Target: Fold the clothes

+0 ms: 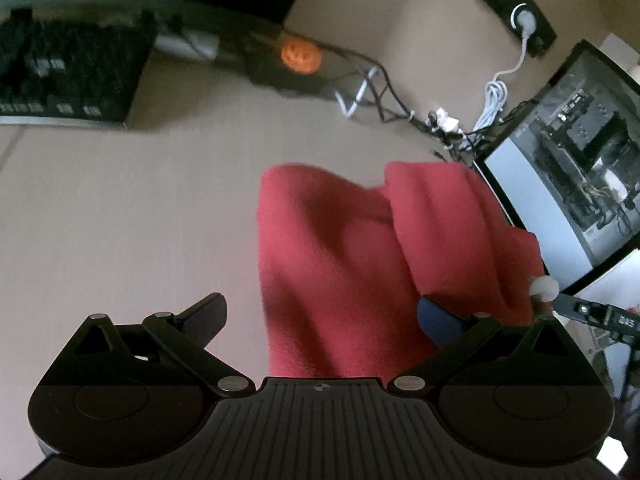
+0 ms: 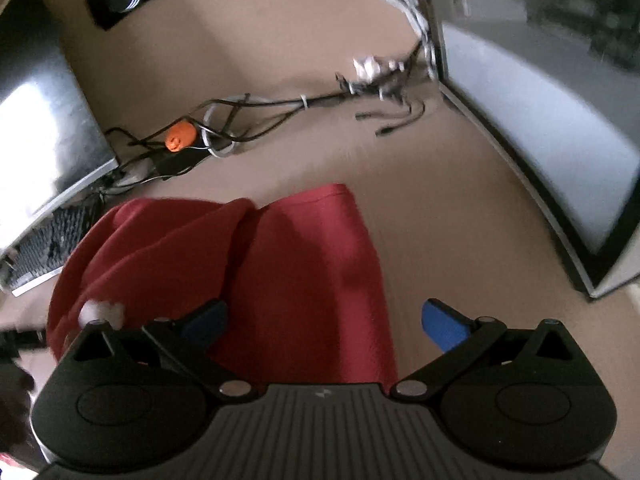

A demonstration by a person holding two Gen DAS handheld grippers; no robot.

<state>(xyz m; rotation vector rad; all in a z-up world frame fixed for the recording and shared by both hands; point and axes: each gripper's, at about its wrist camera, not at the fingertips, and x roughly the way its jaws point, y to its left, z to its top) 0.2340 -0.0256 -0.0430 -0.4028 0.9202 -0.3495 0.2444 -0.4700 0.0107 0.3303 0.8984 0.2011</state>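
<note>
Left tongs [image 1: 322, 318] were spread wide open with nothing between the fingers, hanging above the near part of the red garment [image 1: 360, 256]. Right tongs [image 2: 324, 320] were likewise wide open and empty, above the same cloth from the other side. The blue pad [image 2: 444, 326] on the right tongs' outer finger was over bare bench [image 2: 460, 208], while the inner finger was over fabric.

The garment lay on the tan bench, bunched and creased, with two rounded humps at its far edge and a fold line between them. A small white ball [image 1: 543, 287], apparently on the other tool, showed at the cloth's edge in the left view.

Beyond the cloth sat a tangle of black and white cables [image 2: 304, 102] and a small orange round thing [image 2: 181, 136] on a dark block. A keyboard [image 1: 68, 72] lay far left in the left view. A monitor [image 1: 568, 168] stood near the garment's right side. On the far wall, a black strip with a white plug [image 1: 527, 21]. Frames were blurry.
</note>
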